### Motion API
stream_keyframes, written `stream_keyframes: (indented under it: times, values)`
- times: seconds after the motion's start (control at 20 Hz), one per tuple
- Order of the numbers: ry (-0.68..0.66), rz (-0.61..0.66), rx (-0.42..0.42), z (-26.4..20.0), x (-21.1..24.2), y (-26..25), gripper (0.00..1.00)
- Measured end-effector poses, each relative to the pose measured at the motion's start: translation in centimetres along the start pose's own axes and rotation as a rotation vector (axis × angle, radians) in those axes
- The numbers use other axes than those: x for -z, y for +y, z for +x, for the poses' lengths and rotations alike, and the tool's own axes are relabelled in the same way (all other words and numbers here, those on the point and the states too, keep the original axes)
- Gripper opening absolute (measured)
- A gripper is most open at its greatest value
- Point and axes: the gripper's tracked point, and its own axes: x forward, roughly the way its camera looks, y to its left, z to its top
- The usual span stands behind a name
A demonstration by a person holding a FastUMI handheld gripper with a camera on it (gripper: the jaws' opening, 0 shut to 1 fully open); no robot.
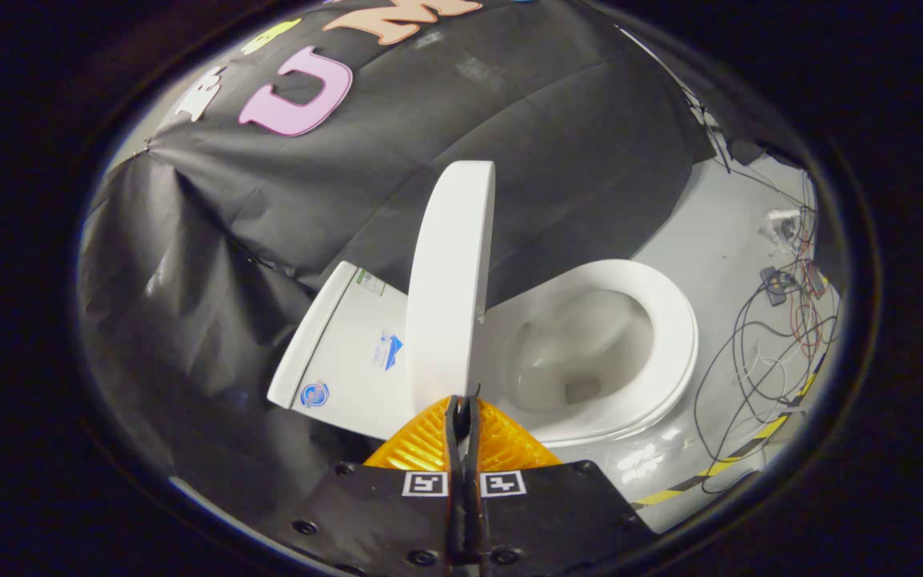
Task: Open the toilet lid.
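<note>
- Lid [452, 280]: stiff, smooth, slippery plastic, hinged, upright at 12 o'clock ahead of tongs [462, 409]; take its thin free edge.
- Tongs closed, seemingly holding nothing.

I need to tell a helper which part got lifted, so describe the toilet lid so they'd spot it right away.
Find the white toilet against the black cloth wall. Between its tank and the open seat ring stands the toilet lid, just ahead of the closed tool. Unlike the flat seat, it is a tall oval slab raised upright, seen nearly edge-on.
</note>
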Motion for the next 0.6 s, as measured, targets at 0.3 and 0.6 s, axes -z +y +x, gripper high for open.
stream_keyframes:
  times: [0.3, 0.6]
  values:
    - [-0.045, -0.052, 0.027, 0.1, -0.4, 1.7, 0.0]
    - [-0.084, -0.159, 0.07, 0.2, -0.7, 2.1, 0.01]
